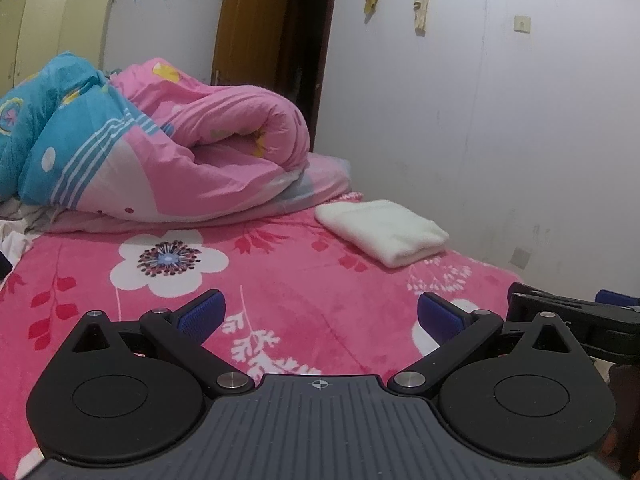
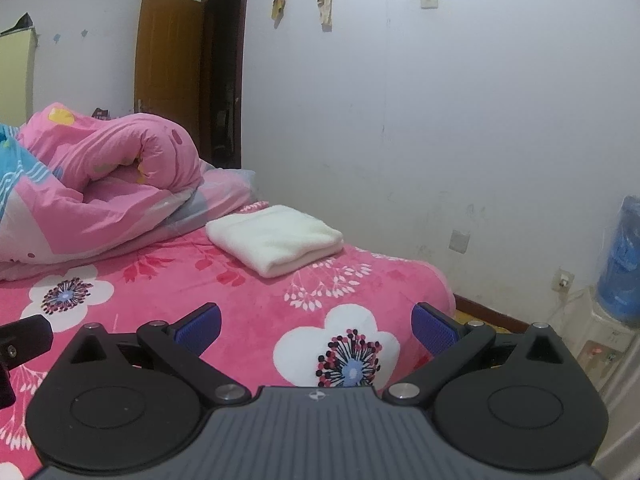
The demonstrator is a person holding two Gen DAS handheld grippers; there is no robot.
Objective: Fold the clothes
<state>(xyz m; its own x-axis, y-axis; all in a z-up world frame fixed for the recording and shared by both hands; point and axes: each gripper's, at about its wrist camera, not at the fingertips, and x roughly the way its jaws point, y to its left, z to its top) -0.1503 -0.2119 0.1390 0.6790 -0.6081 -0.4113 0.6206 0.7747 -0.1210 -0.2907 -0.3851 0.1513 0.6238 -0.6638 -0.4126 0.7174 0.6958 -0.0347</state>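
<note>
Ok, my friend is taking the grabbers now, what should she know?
Left gripper: open, holding nothing, above the pink floral blanket.
Right gripper: open, holding nothing, beside the left one.
Folded white towel: lies on the blanket's far right side near the wall, apart from the rolled pink quilt.
Done: that towel looks folded.
Left: some white cloth shows at the left view's edge; whether it needs folding, I cannot tell.

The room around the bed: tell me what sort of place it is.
Most likely a home bedroom: a bed with a pink floral blanket, a rolled quilt at its head, a wardrobe, and a wooden door standing open.
</note>
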